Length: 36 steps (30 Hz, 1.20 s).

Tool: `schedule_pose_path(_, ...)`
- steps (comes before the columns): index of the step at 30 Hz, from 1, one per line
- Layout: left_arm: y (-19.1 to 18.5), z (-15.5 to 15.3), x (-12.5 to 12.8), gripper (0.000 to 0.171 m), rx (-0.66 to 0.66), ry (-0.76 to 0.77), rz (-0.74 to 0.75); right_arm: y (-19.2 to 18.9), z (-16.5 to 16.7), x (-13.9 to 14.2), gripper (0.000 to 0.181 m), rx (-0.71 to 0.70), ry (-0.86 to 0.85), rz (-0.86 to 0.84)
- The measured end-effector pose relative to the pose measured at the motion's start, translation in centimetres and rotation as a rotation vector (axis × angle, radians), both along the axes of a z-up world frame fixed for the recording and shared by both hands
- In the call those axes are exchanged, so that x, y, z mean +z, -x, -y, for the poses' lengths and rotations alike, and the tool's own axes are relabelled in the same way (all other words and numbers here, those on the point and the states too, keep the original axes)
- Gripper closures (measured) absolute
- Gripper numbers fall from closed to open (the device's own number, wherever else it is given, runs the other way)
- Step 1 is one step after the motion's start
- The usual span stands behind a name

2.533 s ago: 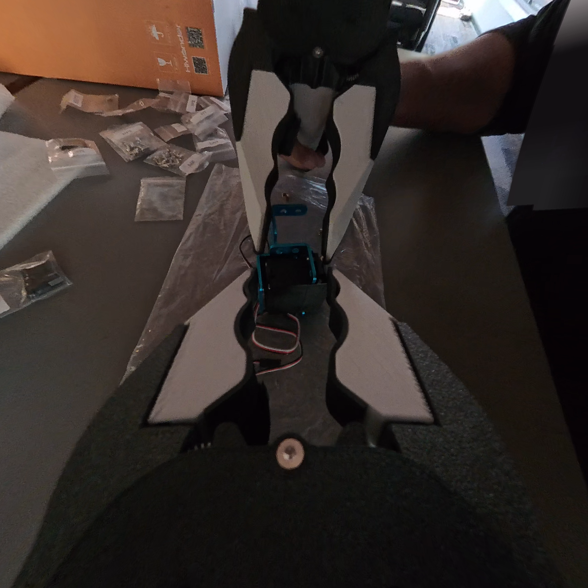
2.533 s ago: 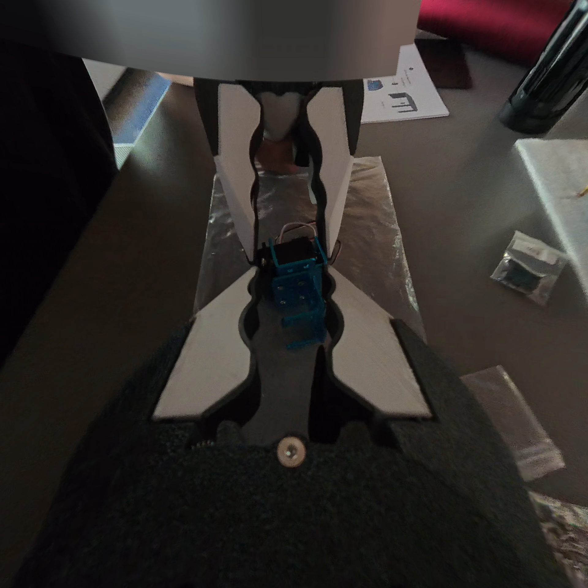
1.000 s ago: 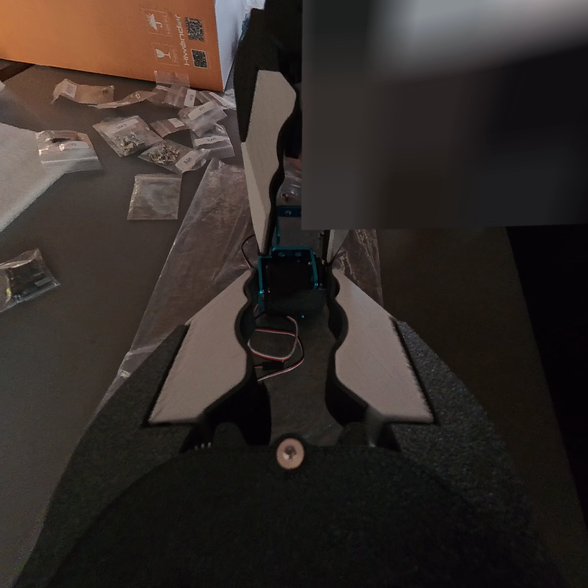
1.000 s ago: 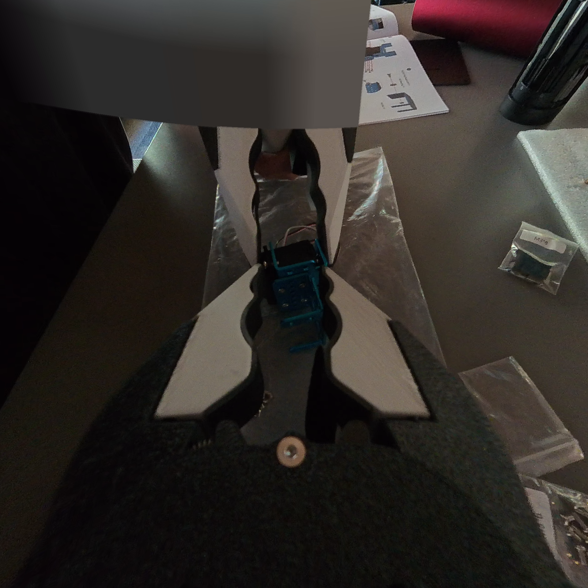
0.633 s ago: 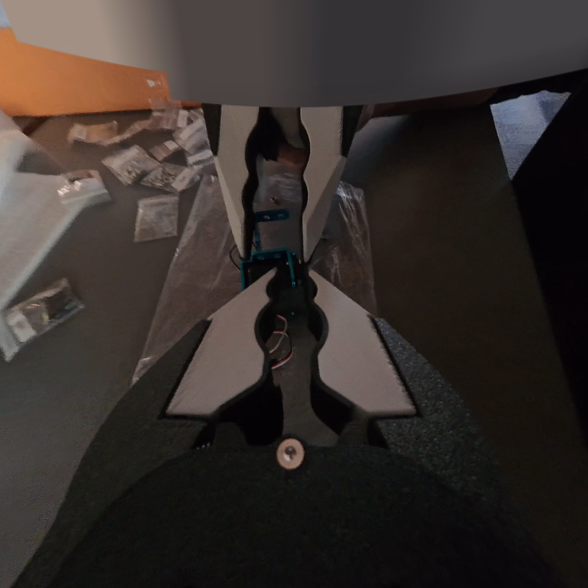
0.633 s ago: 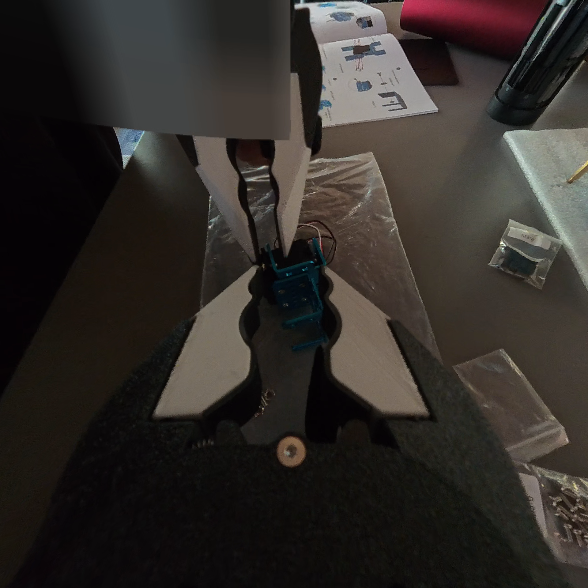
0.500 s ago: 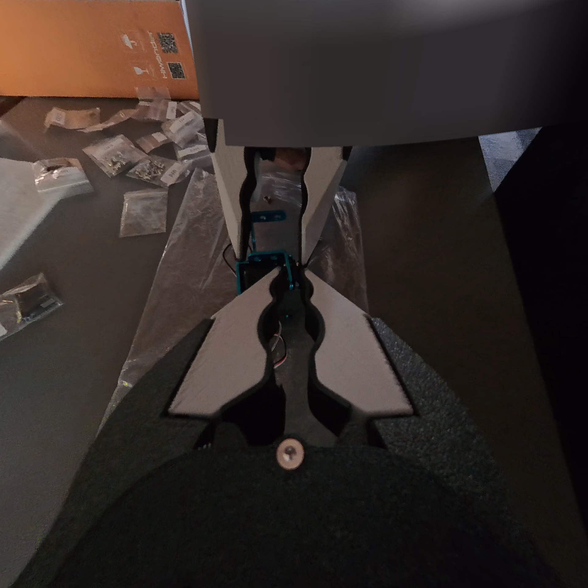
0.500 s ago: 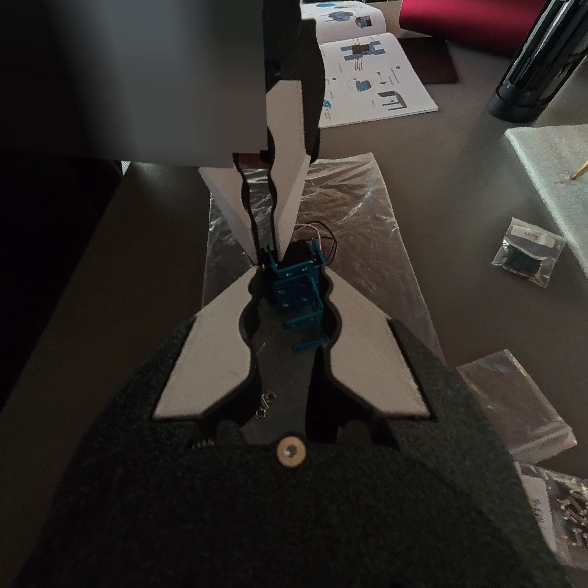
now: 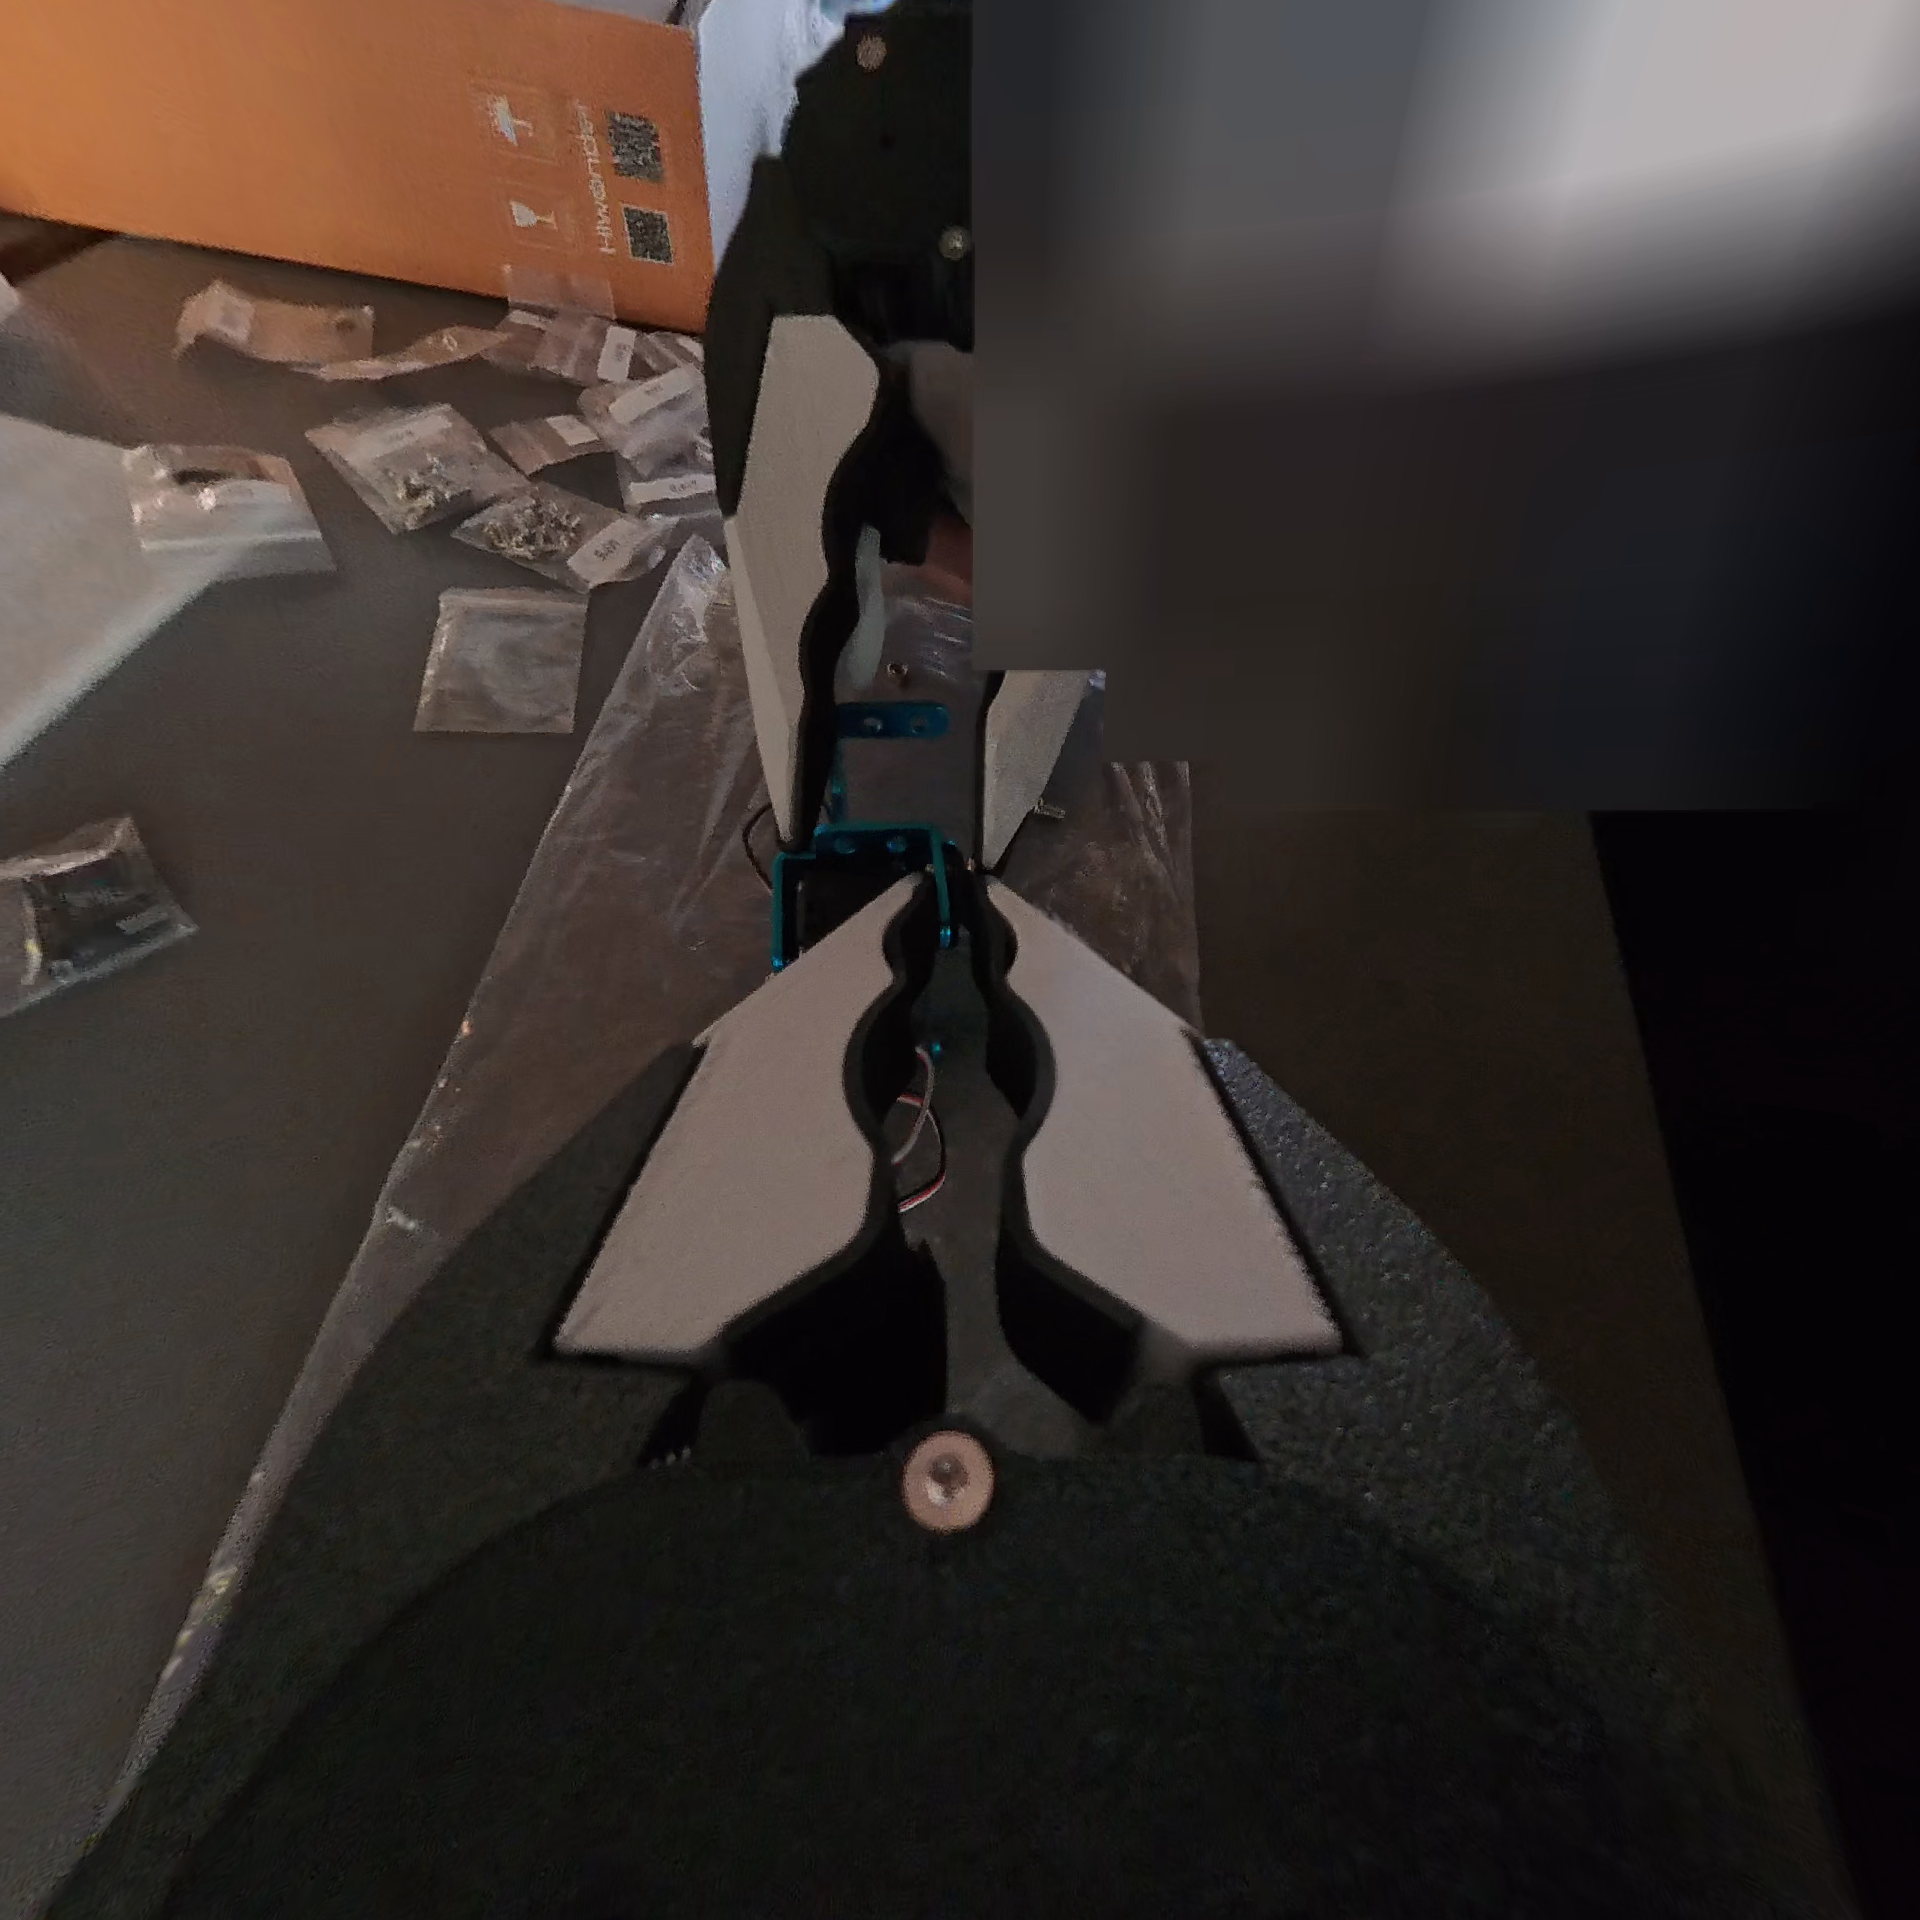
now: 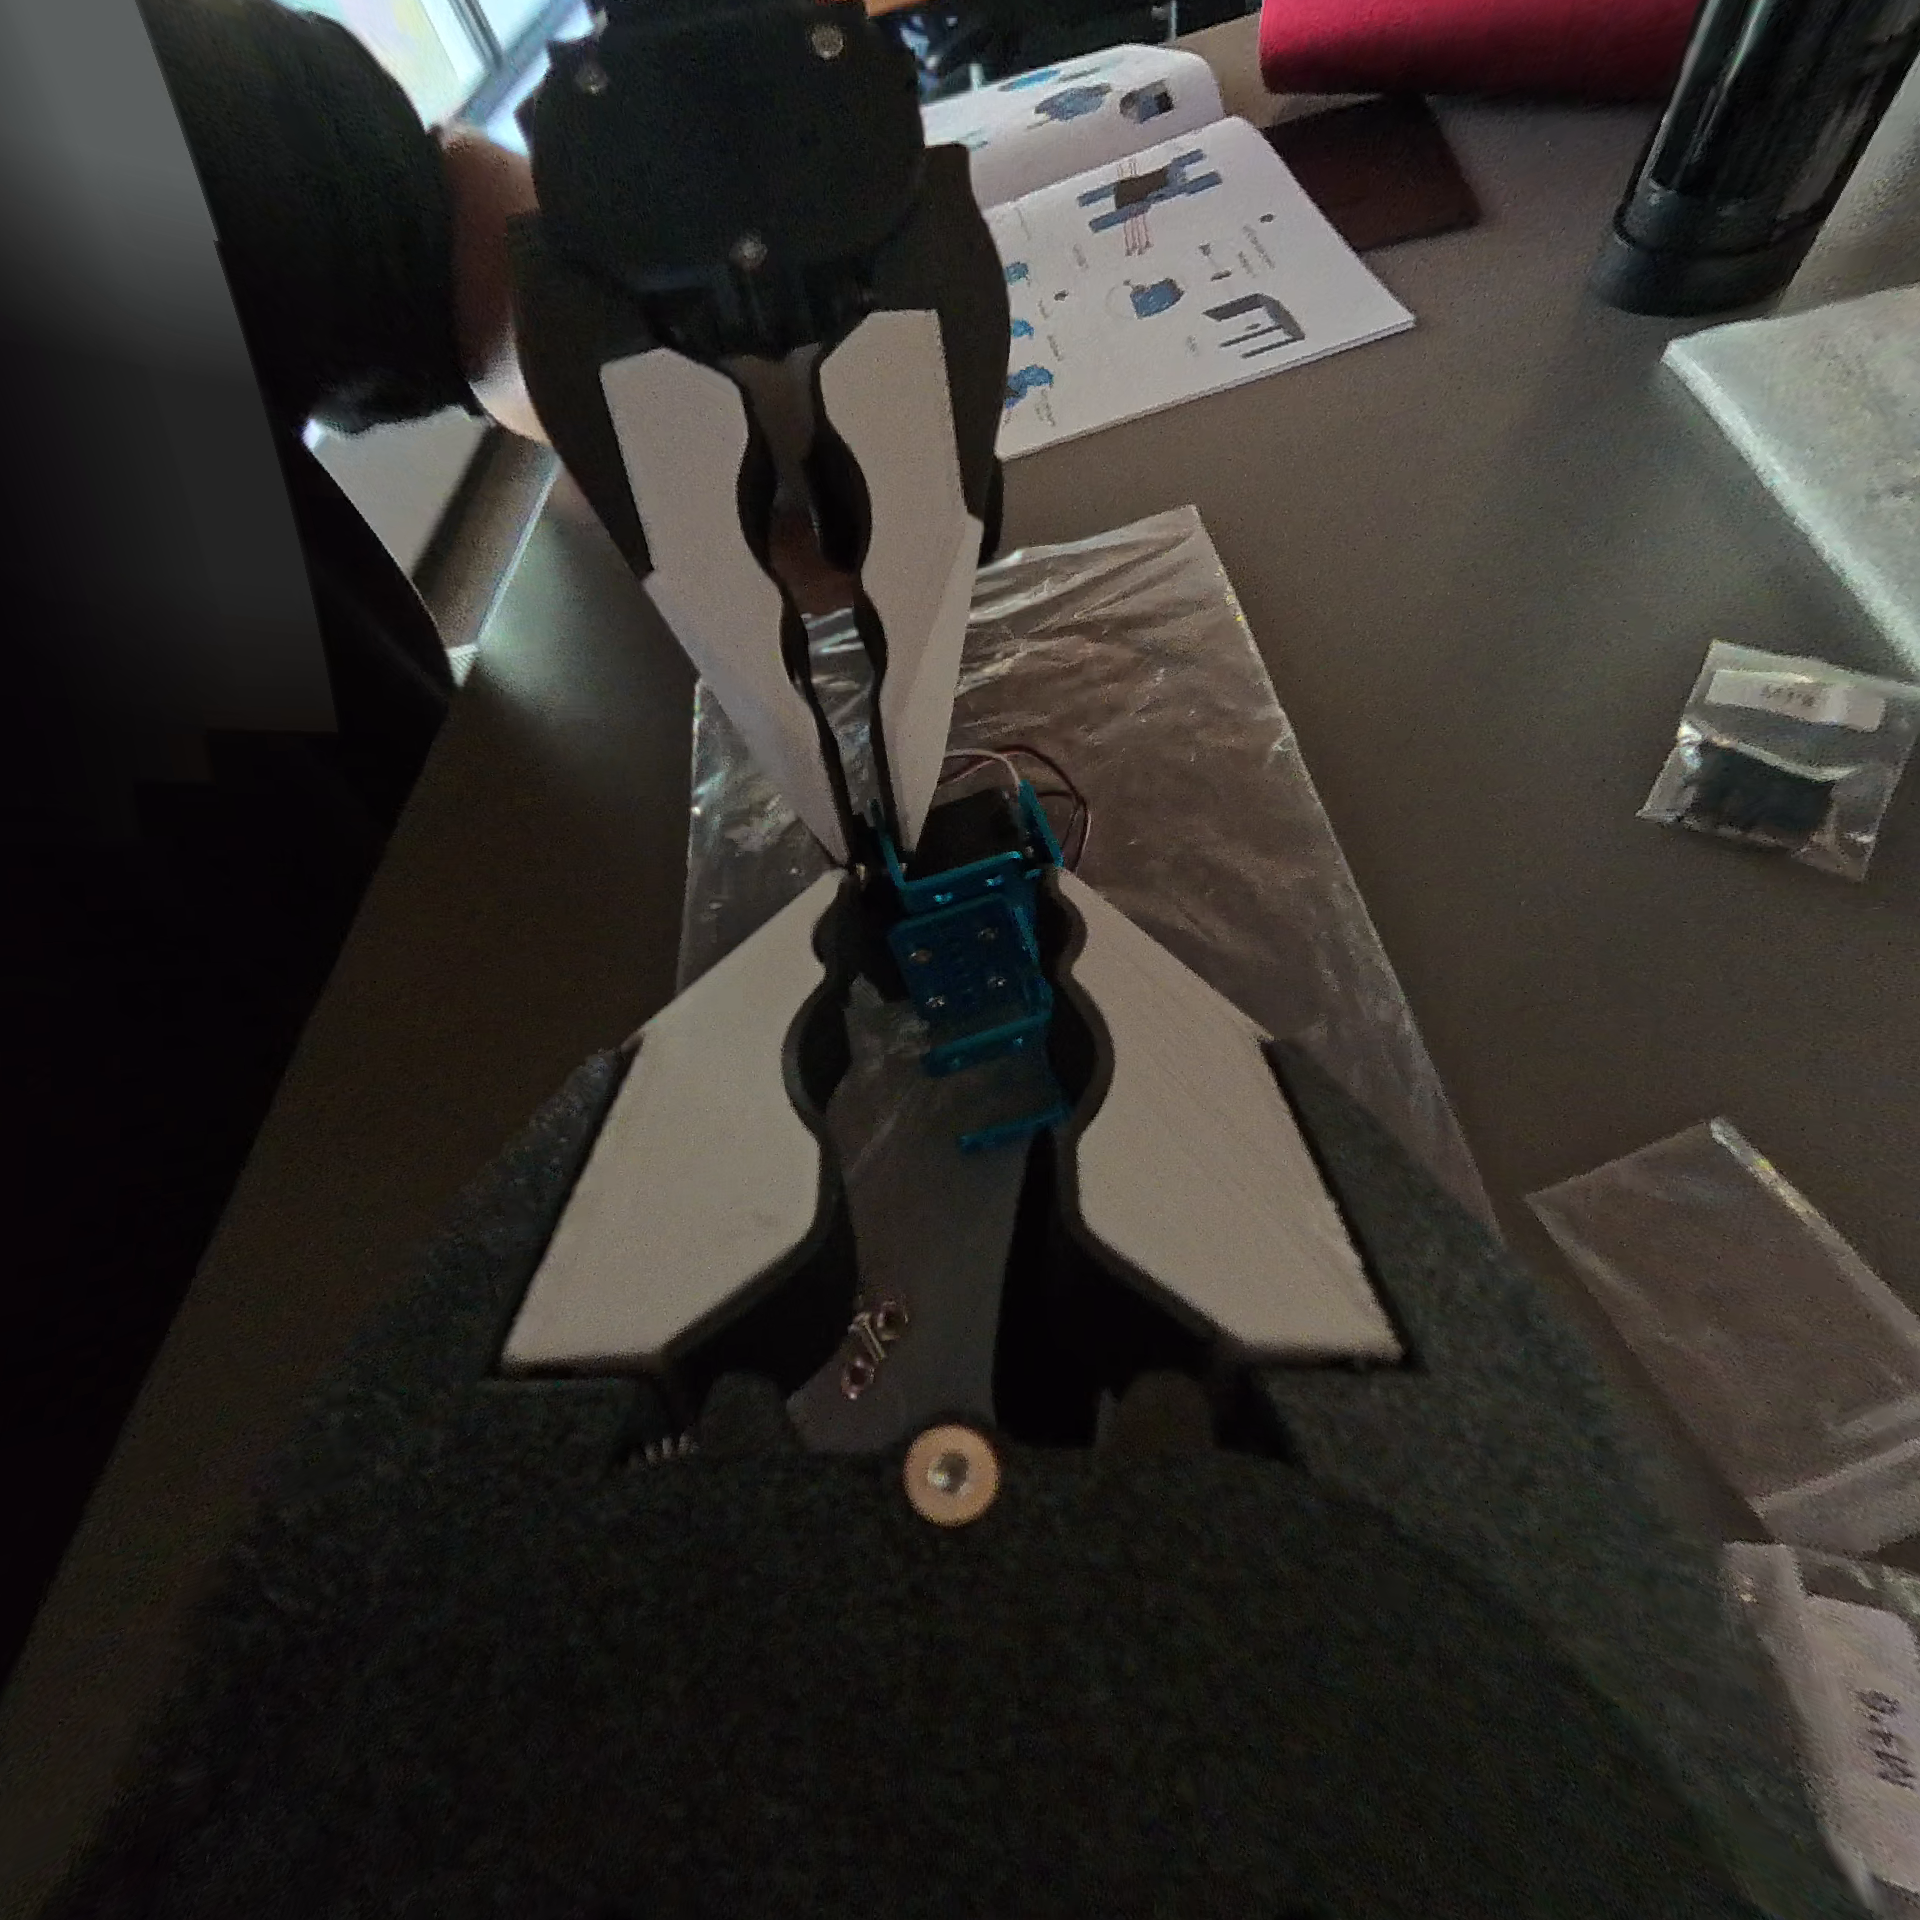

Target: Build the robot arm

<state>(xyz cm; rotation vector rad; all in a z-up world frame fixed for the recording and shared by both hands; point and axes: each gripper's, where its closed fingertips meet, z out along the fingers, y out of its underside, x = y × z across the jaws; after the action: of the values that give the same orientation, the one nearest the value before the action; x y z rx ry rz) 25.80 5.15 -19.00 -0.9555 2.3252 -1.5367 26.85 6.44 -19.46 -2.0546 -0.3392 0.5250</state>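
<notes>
Blue bracket assembly [image 10: 961,971] with its black servo is sitting between the right gripper [image 10: 951,883] tips, clamped there. Left gripper [image 9: 951,883] is pinching its far side plate, jaws nearly closed. Beneath lies a clear plastic sheet [image 10: 1143,727]; beyond, a booklet [image 10: 1195,281].

Your two claws show white fingers [image 10: 686,1195] edged in black, set in speckled black foam. Between them sits a bright blue perforated metal bracket [image 10: 966,966] around a black servo block, trailing red, white and black wires [image 9: 920,1132]. Beneath lies a clear crinkled plastic sheet [image 10: 1143,727] on your dull grey-brown tabletop [image 10: 1558,623]; an orange cardboard box [image 9: 312,135] stands beyond.
</notes>
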Motion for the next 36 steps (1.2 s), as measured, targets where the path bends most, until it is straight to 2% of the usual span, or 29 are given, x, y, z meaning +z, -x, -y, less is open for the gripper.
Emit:
schedule_pose_path(2,-0.1,0.2,0.1,0.166,0.016,0.067,-0.07,-0.2,0.3,0.4,0.148,0.008,0.016,-0.078)
schedule_pose_path(5,-1.2,-0.9,0.4,0.166,0.096,0.174,-0.187,-1.9,0.9,1.8,0.128,-0.043,-0.036,-0.112)
schedule_pose_path(7,-2.3,-2.2,0.5,0.166,0.173,0.308,-0.305,-3.6,1.5,2.2,0.129,-0.11,-0.041,-0.033)
schedule_pose_path(9,-3.2,-3.5,0.3,0.166,0.25,0.46,-0.437,-4.6,1.8,1.2,0.127,-0.166,0.003,0.148)
schedule_pose_path(12,-4.1,-4.9,-0.2,0.166,0.35,0.62,-0.567,-3.3,1.1,0.5,0.129,-0.216,0.027,0.227)
schedule_pose_path(16,-4.6,-6.4,-0.8,0.166,0.471,0.761,-0.664,-1.5,-0.4,-1.0,0.125,-0.222,0.092,0.202)
schedule_pose_path(20,-4.0,-6.9,-0.9,0.165,0.517,0.79,-0.669,-1.3,-1.9,-1.3,0.133,-0.268,0.099,0.18)
schedule_pose_path(22,-3.4,-6.9,-0.9,0.165,0.519,0.761,-0.651,-1.4,-2.7,-1.9,0.138,-0.281,0.122,0.192)
schedule_pose_path(23,-3.1,-7.0,-0.9,0.164,0.521,0.723,-0.629,-1.5,-2.8,-2.4,0.146,-0.272,0.143,0.215)
schedule_pose_path(27,-2.3,-8.8,-0.6,0.157,0.506,0.503,-0.455,-2.1,-3.1,-1.9,0.154,-0.231,0.14,0.236)
schedule_pose_path(31,-1.8,-9.1,0.6,0.138,0.349,0.277,-0.284,-3.2,-3.2,-0.9,0.154,-0.119,0.224,-0.019)
schedule_pose_path(36,-2.4,-8.6,-0.3,0.137,0.177,-0.171,0.005,-5.5,-3.4,-0.9,0.154,-0.079,0.34,-0.315)
